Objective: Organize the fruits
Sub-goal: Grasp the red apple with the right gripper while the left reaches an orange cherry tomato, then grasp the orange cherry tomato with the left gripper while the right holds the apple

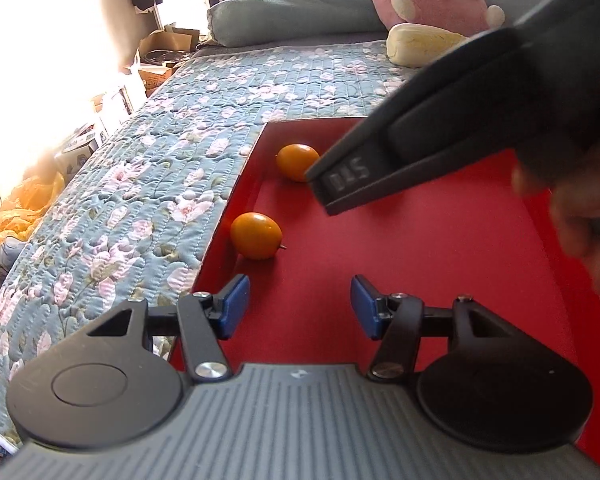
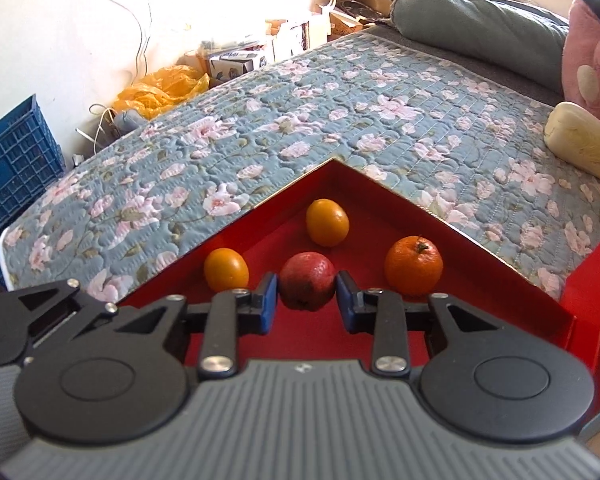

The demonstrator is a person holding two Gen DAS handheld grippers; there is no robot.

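Four fruits lie in the red tray (image 2: 480, 240) on the flowered quilt (image 2: 300, 120): two small yellow-orange fruits, one (image 2: 327, 222) near the far corner and one (image 2: 225, 269) by the left wall, one orange (image 2: 413, 265) with a green stem end, and one red fruit (image 2: 308, 286). The right gripper (image 2: 307, 300) pinches the red fruit between its two blue pads, both touching its sides. The left gripper (image 1: 300, 306) hangs over bare tray floor with its jaws spread and nothing between them.
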